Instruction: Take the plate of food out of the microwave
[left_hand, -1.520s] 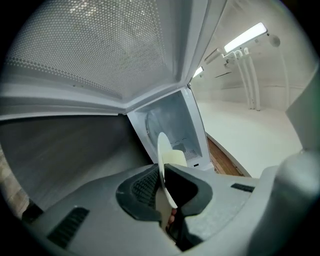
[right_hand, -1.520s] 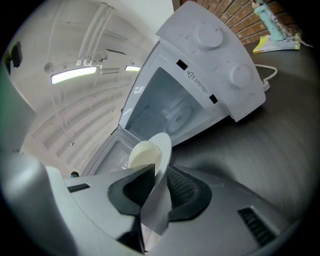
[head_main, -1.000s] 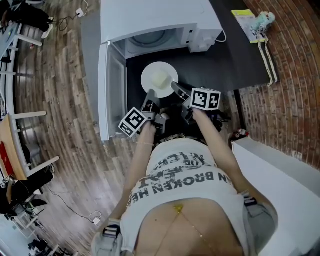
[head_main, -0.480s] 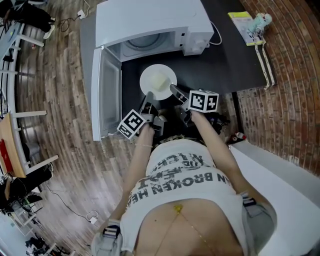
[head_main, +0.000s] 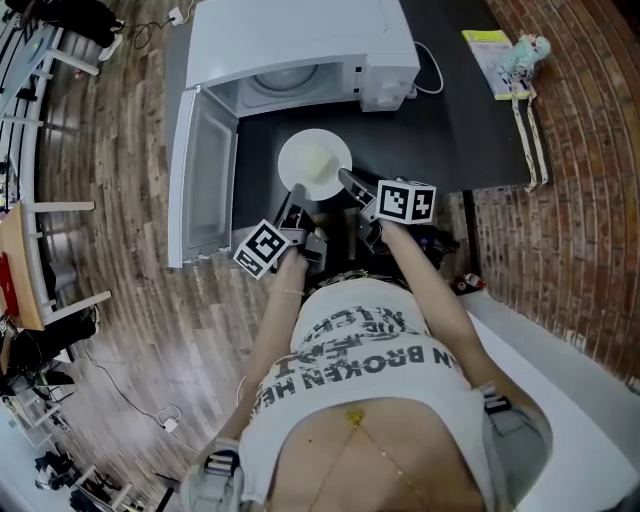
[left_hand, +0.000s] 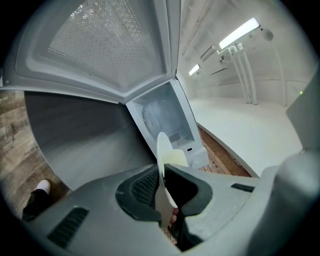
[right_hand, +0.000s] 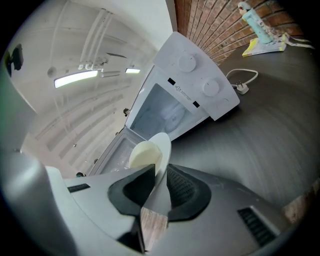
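A white plate (head_main: 315, 165) carrying a pale yellow block of food (head_main: 318, 158) hangs just over the dark table (head_main: 450, 120), in front of the open white microwave (head_main: 300, 40). My left gripper (head_main: 297, 190) is shut on the plate's near left rim. My right gripper (head_main: 347, 178) is shut on its near right rim. In the left gripper view the plate (left_hand: 164, 150) stands edge-on between the jaws of the gripper (left_hand: 161, 180), with the food (left_hand: 175, 159) to the right. The right gripper view shows the gripper (right_hand: 159, 182) clamping the plate (right_hand: 162, 150) beside the food (right_hand: 145, 154).
The microwave door (head_main: 205, 170) swings out to the left over the wooden floor. A power cable (head_main: 430, 70) lies right of the microwave. A yellow booklet (head_main: 487, 40) and a teal item (head_main: 525, 48) sit at the table's far right. A white counter (head_main: 560, 350) is at lower right.
Both grippers keep their hold on the plate in front of the microwave. The head view has shifted a little, so the microwave and door sit slightly further left.
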